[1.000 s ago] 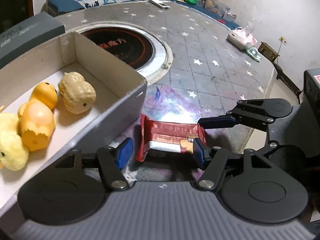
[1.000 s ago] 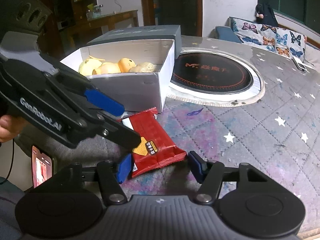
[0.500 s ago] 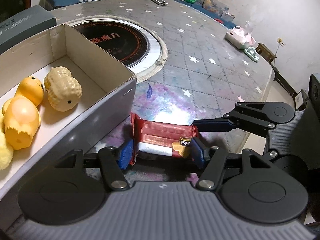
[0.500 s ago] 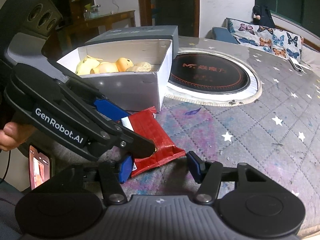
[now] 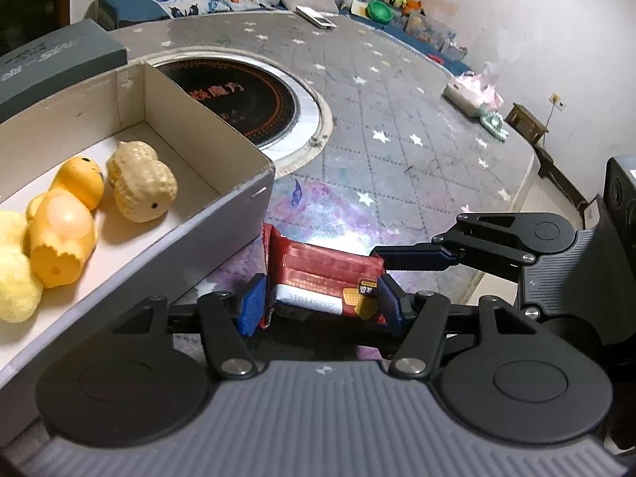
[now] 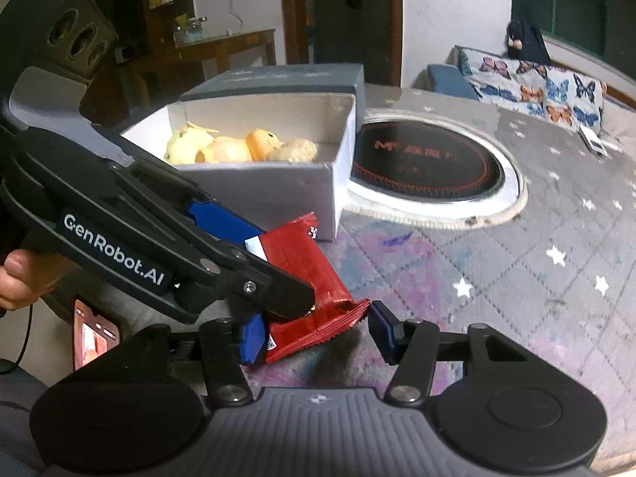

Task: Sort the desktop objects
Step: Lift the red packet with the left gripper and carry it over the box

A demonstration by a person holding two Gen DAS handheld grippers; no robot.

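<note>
A red snack packet (image 5: pixel 322 268) lies on the starry table cloth beside the white cardboard box (image 5: pixel 222 238). My left gripper (image 5: pixel 321 305) is shut on it, one blue pad against each end. In the right wrist view the packet (image 6: pixel 302 274) tilts up toward the box (image 6: pixel 278 187) between the left gripper's fingers (image 6: pixel 222 218). My right gripper (image 6: pixel 316 336) is open, its pads on either side of the packet's near end without touching it. One right finger (image 5: pixel 413 259) reaches the packet's corner. Yellow and beige toy chicks (image 5: pixel 139 187) lie in the box.
A round black cooktop (image 5: pixel 254 103) is set into the table behind the box. A dark grey lid (image 5: pixel 51 59) sits at the box's far side. A tissue pack (image 5: pixel 473 95) and a remote (image 5: pixel 316 16) lie farther off. A hand (image 6: pixel 20 278) and a phone (image 6: pixel 95 334) are at the left.
My left gripper's fingers have come together onto the red packet's ends. The packet's box-side end has risen a little. The right gripper has stayed open near it.
</note>
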